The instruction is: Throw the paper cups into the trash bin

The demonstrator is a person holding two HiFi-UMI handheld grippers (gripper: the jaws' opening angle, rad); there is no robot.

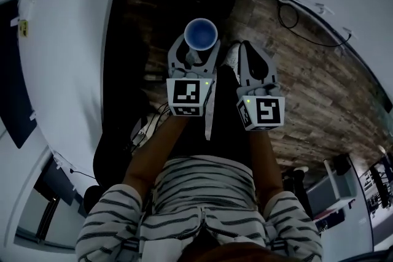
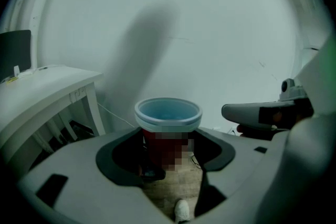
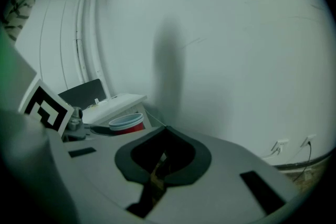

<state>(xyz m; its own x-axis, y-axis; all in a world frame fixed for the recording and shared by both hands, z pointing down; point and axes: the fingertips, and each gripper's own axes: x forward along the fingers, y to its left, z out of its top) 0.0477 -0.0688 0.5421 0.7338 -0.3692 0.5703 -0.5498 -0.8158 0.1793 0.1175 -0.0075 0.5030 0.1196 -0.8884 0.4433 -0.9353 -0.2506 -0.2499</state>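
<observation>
**Paper cup held in left claw; bin not in sight**

Paper cup [image 2: 168,115] stands upright between the jaws of your left claw [image 2: 167,153], which are pressed against its red lower body. The pale rim and open mouth rise above the jaws. Its long axis runs vertical, mouth up, directly ahead of that claw and over the wooden floor [image 1: 307,70].

Your right claw [image 3: 161,157] is fully closed with nothing in it, and it sits just beside the left. Your left arm therefore carries the load, and I judge the right has no part in the release.

The trash bin appears in no view, so the direction of the drop cannot be judged.

Only the head view shows the cup's interior, which appears empty, and your shoe [image 1: 232,55] below. Only the right gripper view shows the cup side-on, with the white surface [image 3: 113,102] behind it.
</observation>
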